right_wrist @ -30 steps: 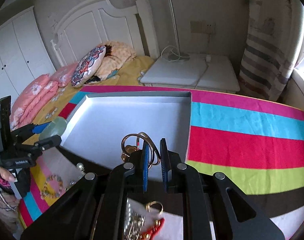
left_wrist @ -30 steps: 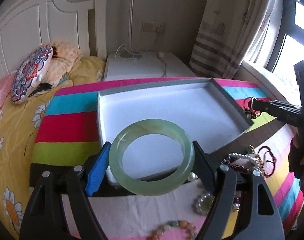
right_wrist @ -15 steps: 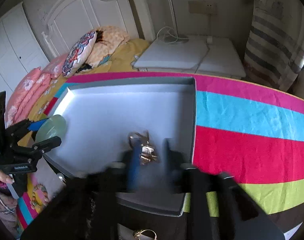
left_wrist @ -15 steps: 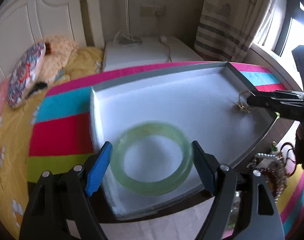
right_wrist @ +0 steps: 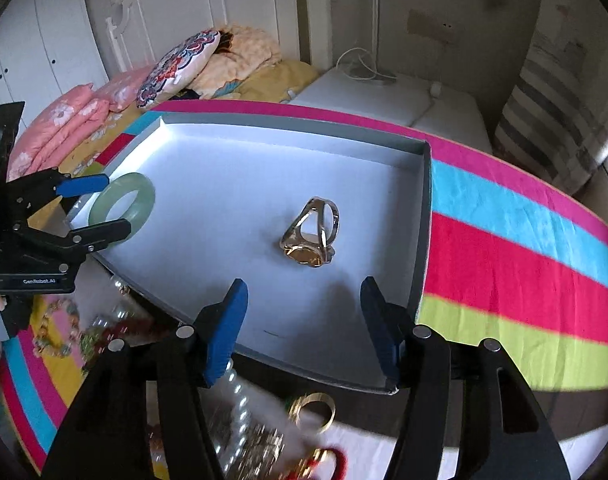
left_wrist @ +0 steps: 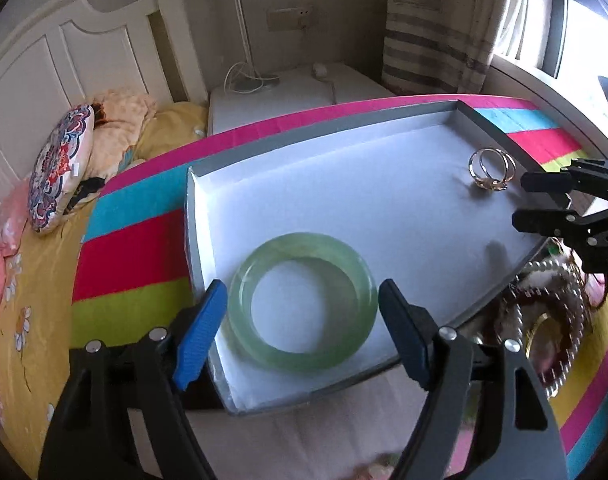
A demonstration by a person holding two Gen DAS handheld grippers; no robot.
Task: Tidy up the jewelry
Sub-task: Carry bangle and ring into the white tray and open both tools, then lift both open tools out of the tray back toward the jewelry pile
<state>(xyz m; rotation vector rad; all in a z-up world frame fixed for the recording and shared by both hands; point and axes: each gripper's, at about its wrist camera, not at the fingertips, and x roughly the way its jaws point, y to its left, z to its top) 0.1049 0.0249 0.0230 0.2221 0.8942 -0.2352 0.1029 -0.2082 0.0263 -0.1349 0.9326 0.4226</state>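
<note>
Both claws spread wide, empty: left gripper (left_wrist: 301,328) flanking one pale green jade bangle (left_wrist: 301,306) flat in shallow grey white-lined tray (left_wrist: 328,140); right gripper (right_wrist: 304,320) just short of one gold double-band ring (right_wrist: 312,232) in same tray.

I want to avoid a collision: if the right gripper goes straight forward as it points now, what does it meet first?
Probably the gold ring, lying on the white tray floor ahead of the open right gripper. Depth is uncertain; it might pass above it.
</note>
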